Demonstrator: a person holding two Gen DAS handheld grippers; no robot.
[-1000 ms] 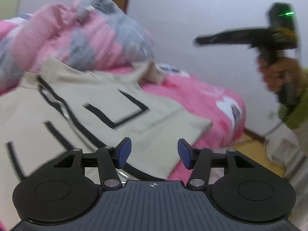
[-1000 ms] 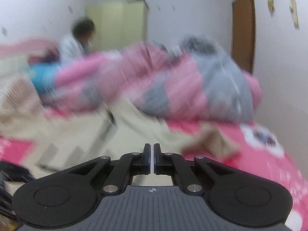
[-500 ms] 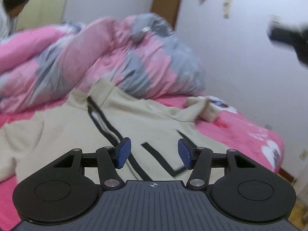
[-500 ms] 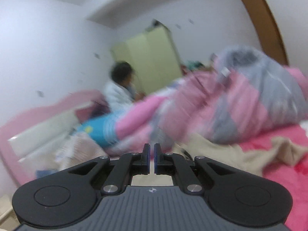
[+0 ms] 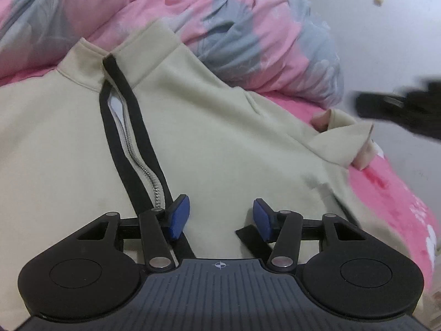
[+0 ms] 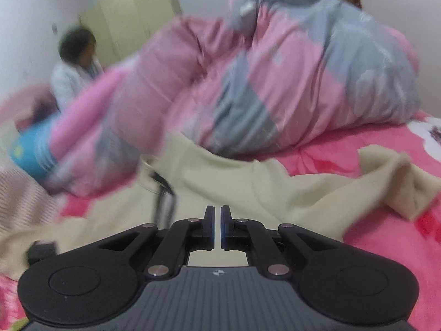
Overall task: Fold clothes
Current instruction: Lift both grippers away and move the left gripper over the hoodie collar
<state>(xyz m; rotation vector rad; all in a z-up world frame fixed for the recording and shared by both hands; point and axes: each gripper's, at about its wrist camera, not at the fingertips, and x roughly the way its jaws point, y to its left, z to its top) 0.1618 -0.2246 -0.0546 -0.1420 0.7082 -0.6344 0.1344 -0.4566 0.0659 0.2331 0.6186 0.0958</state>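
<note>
1. while both tools hang over the bed, the cream jacket (image 5: pixel 220 138) lies flat on the pink sheet (image 5: pixel 386 193), front up, collar twd the quilt (image 5: pixel 248 27).
2. its long axis follows the zip (image 5: pixel 132 149), running away from the left gripper (image 5: pixel 222 218), whose pads stand spread w/ nothing between.
3. right gripper (image 6: pixel 217 227) is pressed together, empty, nearer the loose sleeve (image 6: pixel 391 182) on its right.
4. room: sheet bare beside the sleeve; quilt crowds the collar edge.
</note>
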